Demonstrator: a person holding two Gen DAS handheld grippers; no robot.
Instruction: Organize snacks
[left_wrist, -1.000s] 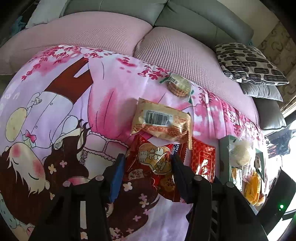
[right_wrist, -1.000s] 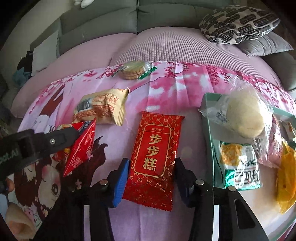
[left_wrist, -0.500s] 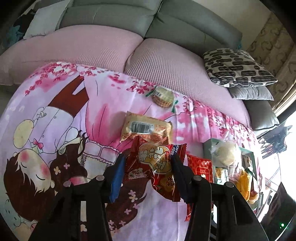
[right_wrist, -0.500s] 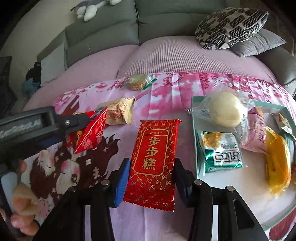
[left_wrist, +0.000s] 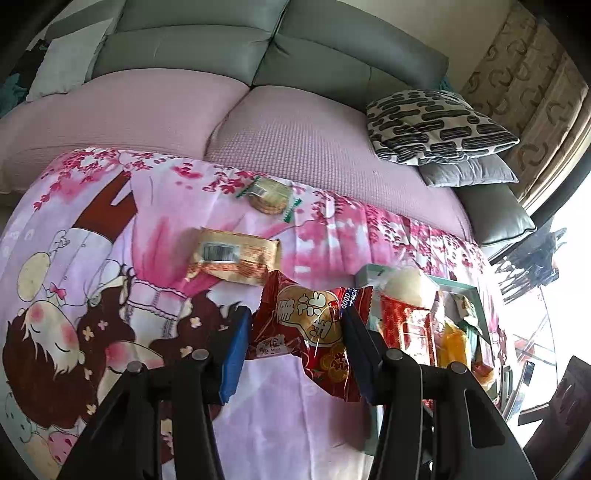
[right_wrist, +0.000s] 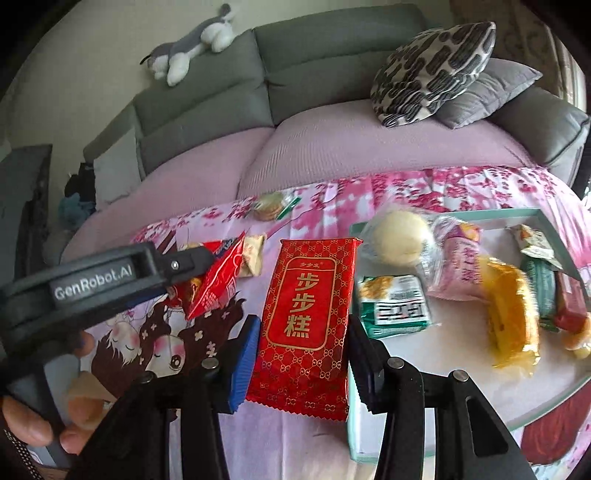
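Note:
My left gripper (left_wrist: 295, 321) is shut on a crinkly red snack packet with a gold round emblem (left_wrist: 314, 321), lifted clear of the pink cartoon cloth (left_wrist: 147, 229). In the right wrist view that packet (right_wrist: 216, 284) hangs at the left in the left gripper (right_wrist: 192, 266). My right gripper (right_wrist: 303, 325) is shut on a flat red packet with gold characters (right_wrist: 306, 314), held just left of the teal-rimmed tray (right_wrist: 480, 213). A beige barcode packet (left_wrist: 232, 256) and wrapped round crackers (left_wrist: 267, 195) lie on the cloth.
The tray (left_wrist: 369, 273) holds a white bun in a clear bag (right_wrist: 400, 236), a green-white packet (right_wrist: 393, 299), a pink packet (right_wrist: 458, 266) and a yellow one (right_wrist: 509, 325). Behind stand a grey sofa (right_wrist: 314, 74) and patterned cushion (left_wrist: 436, 125). A hand (right_wrist: 33, 424) grips the left handle.
Both grippers have risen with their red packets still held. The cloth and tray look farther below, and more of the tray shows in the right wrist view.

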